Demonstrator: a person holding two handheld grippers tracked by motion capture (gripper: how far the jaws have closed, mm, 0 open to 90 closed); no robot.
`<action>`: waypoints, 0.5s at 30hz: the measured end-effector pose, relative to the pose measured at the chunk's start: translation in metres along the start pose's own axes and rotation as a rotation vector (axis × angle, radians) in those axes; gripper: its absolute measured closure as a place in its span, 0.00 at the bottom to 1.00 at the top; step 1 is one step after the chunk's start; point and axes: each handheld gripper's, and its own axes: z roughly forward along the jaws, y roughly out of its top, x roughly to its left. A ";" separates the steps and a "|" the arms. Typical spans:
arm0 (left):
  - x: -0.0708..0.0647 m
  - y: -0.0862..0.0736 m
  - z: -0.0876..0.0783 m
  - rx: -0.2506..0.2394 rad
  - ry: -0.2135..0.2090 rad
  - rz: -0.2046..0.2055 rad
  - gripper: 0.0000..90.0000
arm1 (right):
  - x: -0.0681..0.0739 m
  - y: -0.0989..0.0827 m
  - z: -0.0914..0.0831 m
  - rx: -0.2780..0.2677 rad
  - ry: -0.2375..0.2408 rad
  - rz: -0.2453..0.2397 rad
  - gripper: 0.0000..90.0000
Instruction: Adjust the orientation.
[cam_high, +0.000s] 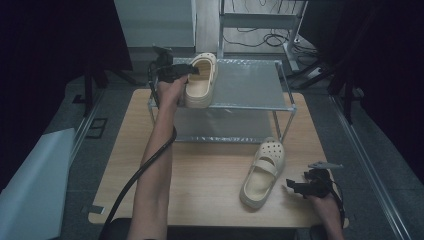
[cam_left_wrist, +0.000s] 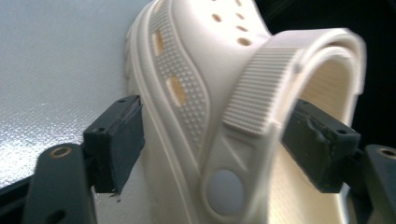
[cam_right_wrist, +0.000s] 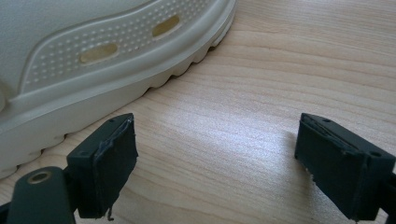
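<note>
On the rack's (cam_high: 250, 82) top shelf, at its left end, a cream clog (cam_high: 202, 80) is laid with its long axis running front to back, toe nearest the person. The left gripper (cam_high: 184, 71) is spread wide around its heel strap, pads clear. The right gripper (cam_high: 292, 186) is held open beside the second clog (cam_high: 264, 172) on the table (cam_high: 200, 175).

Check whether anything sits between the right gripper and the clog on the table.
Nothing visible does. The right gripper stands open beside the clog, with bare table between its jaws and the sole's edge close at one jaw.
</note>
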 end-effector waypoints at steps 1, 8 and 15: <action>0.000 0.000 -0.001 0.007 -0.006 0.008 0.22 | 0.000 0.000 0.000 0.000 0.000 0.000 0.14; -0.001 -0.005 -0.010 0.017 -0.021 0.066 0.10 | 0.000 0.000 0.000 0.000 0.001 -0.002 0.14; -0.001 -0.015 -0.024 0.020 -0.050 0.147 0.02 | 0.001 0.001 0.000 -0.007 0.005 -0.007 0.14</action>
